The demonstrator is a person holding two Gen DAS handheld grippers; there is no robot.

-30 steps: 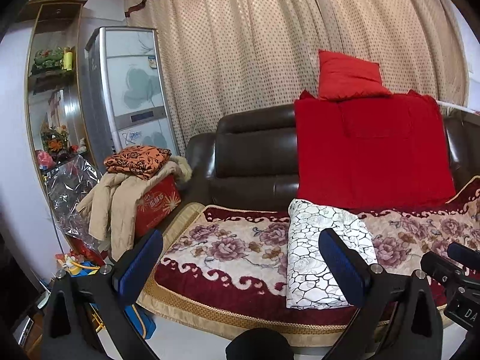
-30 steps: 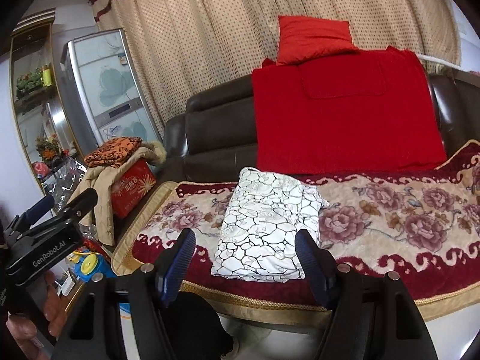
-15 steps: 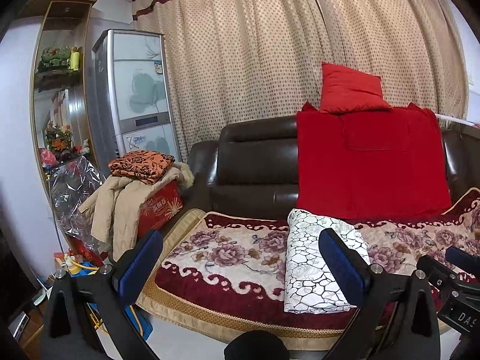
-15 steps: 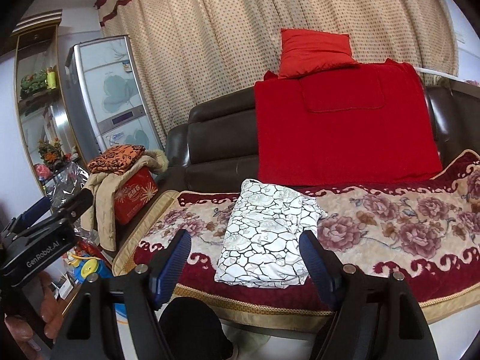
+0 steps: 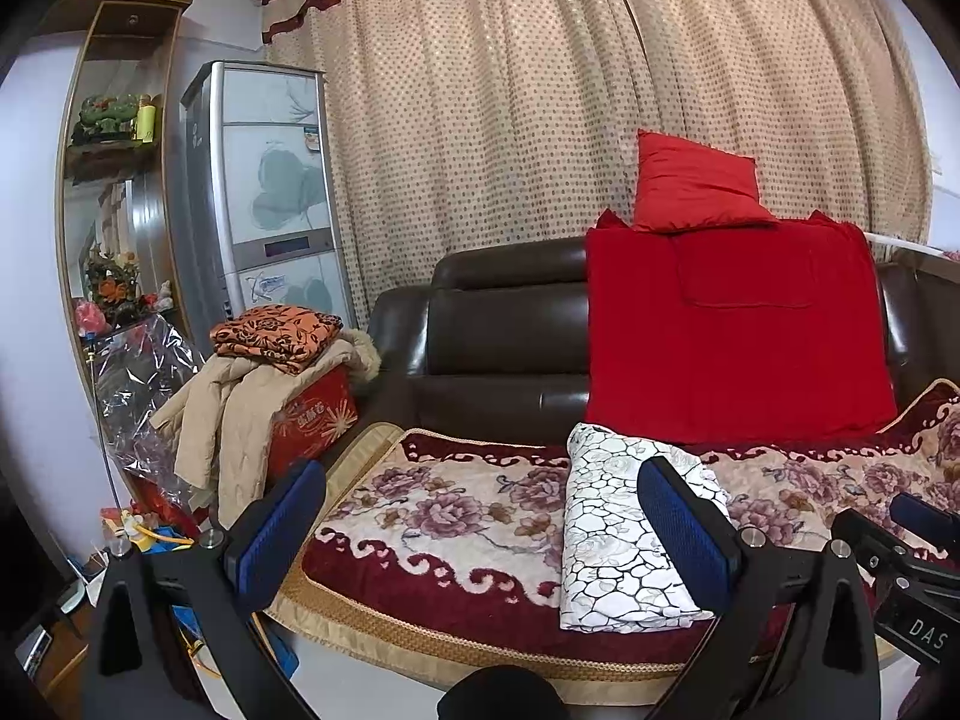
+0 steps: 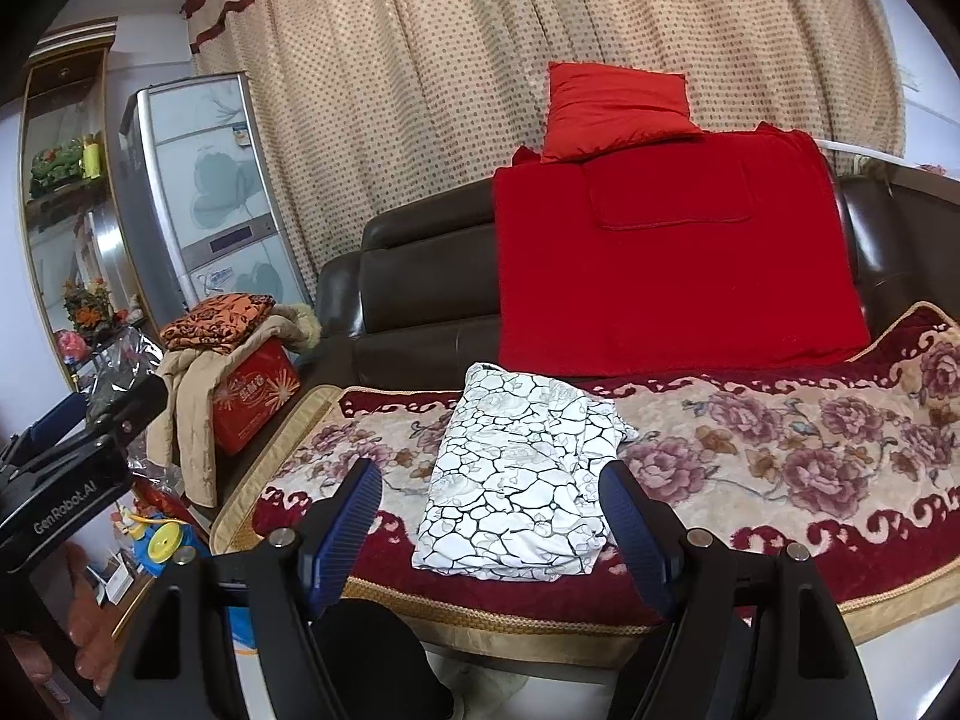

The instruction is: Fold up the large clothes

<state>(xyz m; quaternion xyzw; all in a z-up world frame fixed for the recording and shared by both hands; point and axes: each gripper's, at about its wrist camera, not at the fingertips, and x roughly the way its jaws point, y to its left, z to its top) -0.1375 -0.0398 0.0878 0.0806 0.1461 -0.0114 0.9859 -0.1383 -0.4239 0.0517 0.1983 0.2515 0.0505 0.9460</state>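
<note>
The left gripper (image 5: 480, 534) holds its two blue-padded fingers (image 5: 279, 525) wide apart, and nothing is between them. Beyond the fingers lies a floral sofa cover (image 5: 444, 510) in dark red and cream. A folded white garment (image 5: 612, 534) with a black crackle pattern rests on this cover, just behind the right finger, which hides a part of it. Further behind the right finger, a red blanket (image 5: 732, 336) hangs over the back of the brown leather sofa (image 5: 498, 324), and a red cushion (image 5: 690, 186) sits on top. Beyond the left finger stands a red box (image 5: 312, 420) with a beige coat (image 5: 228, 408) and an orange cloth (image 5: 276, 333) on it. At the far right edge, a part of the right gripper (image 5: 906, 558) appears.
</note>
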